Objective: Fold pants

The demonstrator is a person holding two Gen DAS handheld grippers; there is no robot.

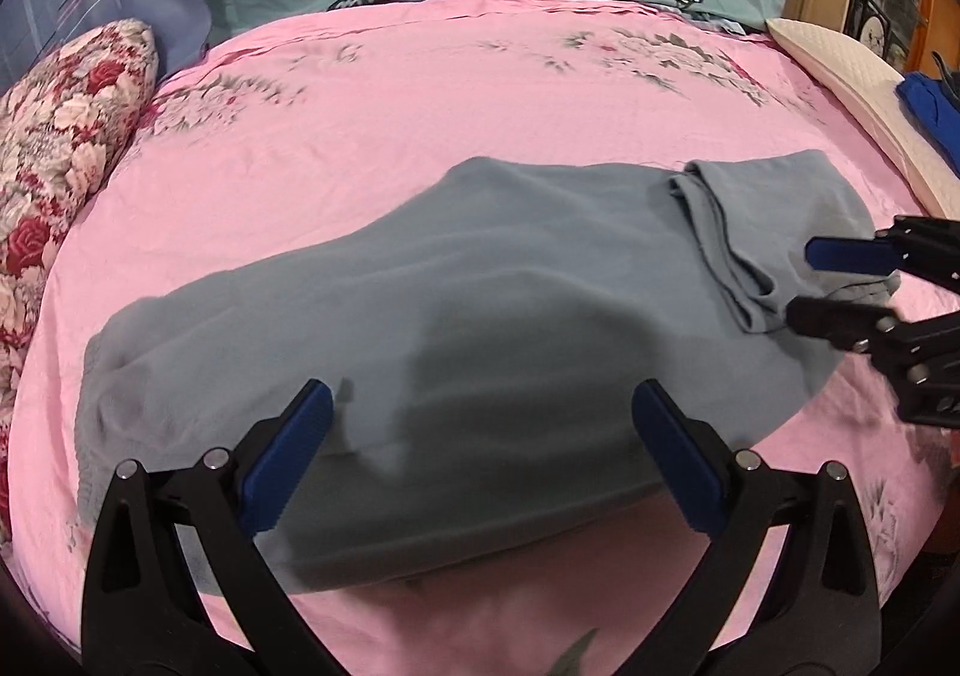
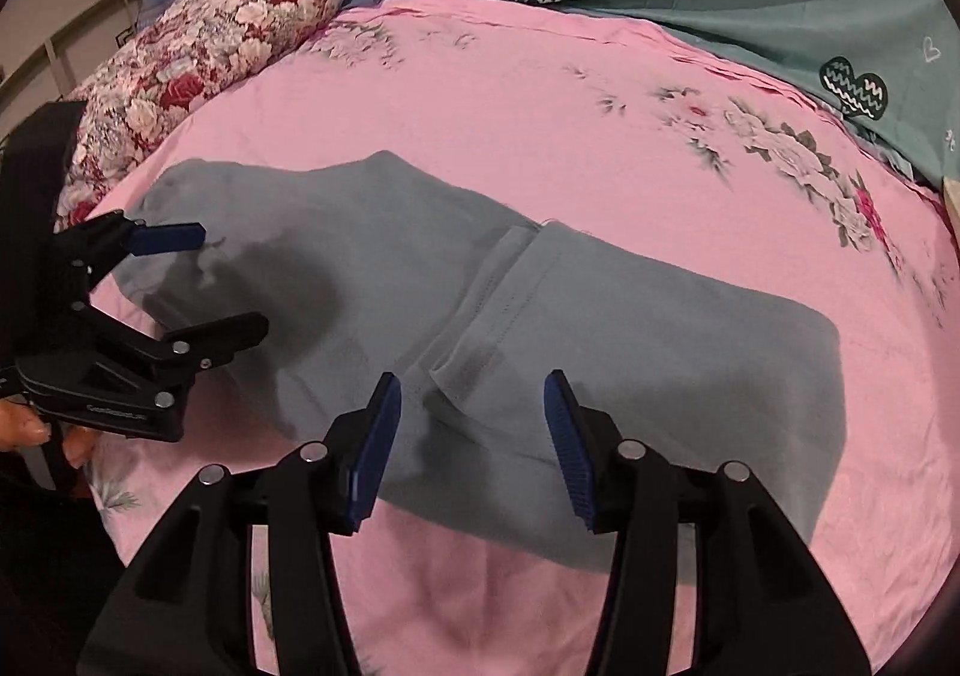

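Grey pants lie folded lengthwise across centre frame on the pink sheet, hem end doubled over at right in the left wrist view. Left gripper: jaws wide, nothing between them, hovering over the near edge at lower centre. Right gripper: jaws partly spread, empty, above the stitched hem at lower centre of its own view; no pad presses cloth. Judgement: one fold is laid and the next grasp is due. To do it well, take both layers at matching near corners, lift level, carry across together and align edges before letting go. Floral pillow at far left is well apart from the work.
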